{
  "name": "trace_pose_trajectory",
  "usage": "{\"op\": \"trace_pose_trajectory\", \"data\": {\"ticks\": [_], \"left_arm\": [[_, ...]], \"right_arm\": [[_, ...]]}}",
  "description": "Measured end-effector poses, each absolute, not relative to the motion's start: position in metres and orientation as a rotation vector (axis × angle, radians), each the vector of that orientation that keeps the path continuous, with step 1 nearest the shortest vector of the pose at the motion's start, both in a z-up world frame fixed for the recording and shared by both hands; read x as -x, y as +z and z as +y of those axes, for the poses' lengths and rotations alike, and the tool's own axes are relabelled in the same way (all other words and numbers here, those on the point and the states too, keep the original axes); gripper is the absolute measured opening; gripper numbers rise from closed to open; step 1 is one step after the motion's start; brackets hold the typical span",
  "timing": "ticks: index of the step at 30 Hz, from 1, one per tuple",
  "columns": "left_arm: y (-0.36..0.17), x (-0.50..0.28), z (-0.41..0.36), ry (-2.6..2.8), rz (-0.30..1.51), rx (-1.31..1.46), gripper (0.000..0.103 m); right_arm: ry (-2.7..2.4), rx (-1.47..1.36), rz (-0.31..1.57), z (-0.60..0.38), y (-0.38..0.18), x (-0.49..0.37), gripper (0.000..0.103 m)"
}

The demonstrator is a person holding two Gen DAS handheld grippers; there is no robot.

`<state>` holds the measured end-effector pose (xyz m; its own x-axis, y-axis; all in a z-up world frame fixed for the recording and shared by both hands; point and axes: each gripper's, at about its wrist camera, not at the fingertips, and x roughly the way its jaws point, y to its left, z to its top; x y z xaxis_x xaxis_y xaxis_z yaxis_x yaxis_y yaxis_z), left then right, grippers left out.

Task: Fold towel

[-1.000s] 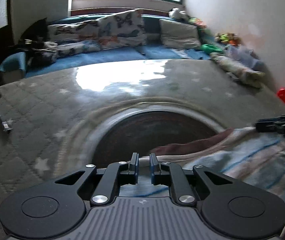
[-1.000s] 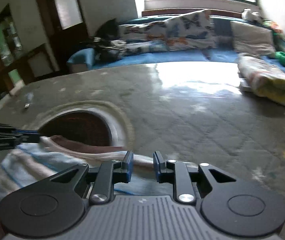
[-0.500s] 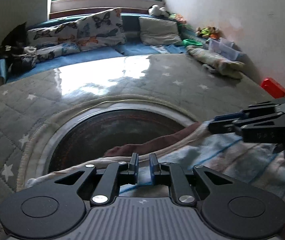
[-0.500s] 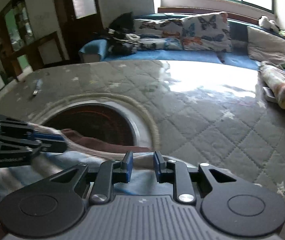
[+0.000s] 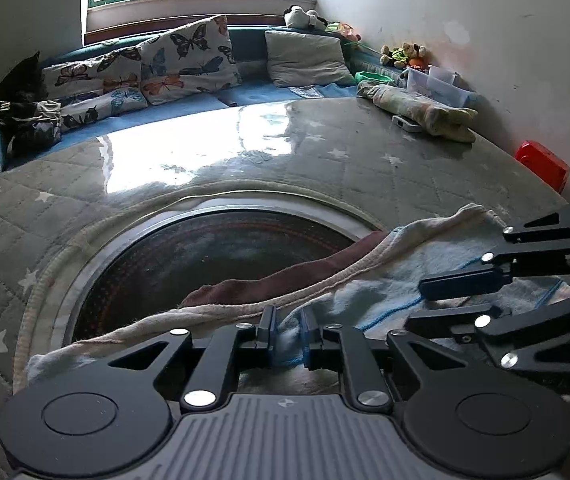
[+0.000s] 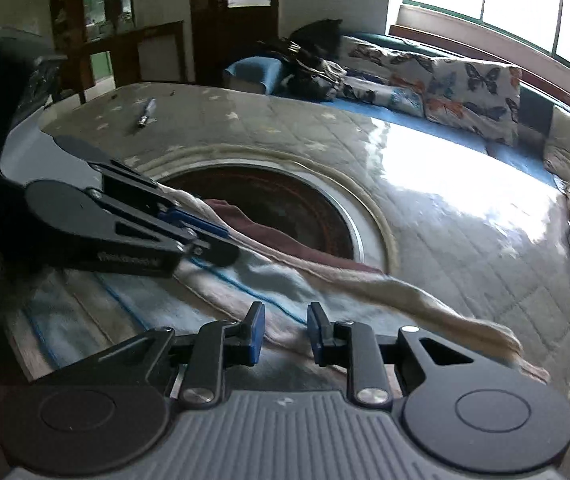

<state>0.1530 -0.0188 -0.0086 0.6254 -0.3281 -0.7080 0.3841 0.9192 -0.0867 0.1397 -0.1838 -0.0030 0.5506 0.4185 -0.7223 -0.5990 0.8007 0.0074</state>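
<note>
A light blue striped towel with a cream hem and a maroon underside hangs in a fold over the near side of the table. My left gripper is shut on a bunched bit of its blue edge. The right wrist view shows the towel stretched between both tools, with the left gripper at the left, clamped on the cream hem. My right gripper is shut on the towel's near edge, the cloth running between its blue pads. From the left wrist view, the right gripper points in from the right.
The table has a glossy grey quilted cover with stars and a round dark inset just beyond the towel. A pen lies far left. A rolled cloth, a clear bin and a red box sit at the right; cushions line the bench behind.
Both grippers have swung inward toward each other with the towel. The right gripper now sits much closer to the left one, and the towel sags in a fold between them.
</note>
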Motion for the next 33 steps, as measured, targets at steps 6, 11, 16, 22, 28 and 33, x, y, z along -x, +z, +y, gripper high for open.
{"op": "trace_pose_trajectory", "data": {"ticks": [6,11,16,22,28,33], "left_arm": [[-0.010,-0.157,-0.015,-0.388,0.796,-0.062,0.015],[-0.010,-0.157,-0.014,-0.384,0.793,-0.054,0.015],[-0.011,-0.156,-0.013,-0.371,0.786,-0.045,0.015],[-0.011,-0.153,-0.012,-0.355,0.778,-0.034,0.016],[-0.005,-0.142,-0.010,-0.329,0.760,-0.051,0.018],[0.005,-0.110,0.001,-0.346,0.732,-0.075,0.019]], "right_arm": [[0.642,0.211,0.808,-0.171,-0.011,-0.149,0.025],[0.690,0.251,0.819,-0.170,-0.009,-0.128,0.027],[0.747,0.299,0.826,-0.168,-0.010,-0.094,0.030],[0.782,0.293,0.821,-0.174,-0.006,-0.057,0.032],[0.777,0.248,0.835,-0.194,0.005,-0.035,0.032],[0.585,0.160,0.803,-0.242,0.014,-0.038,0.032]]}}
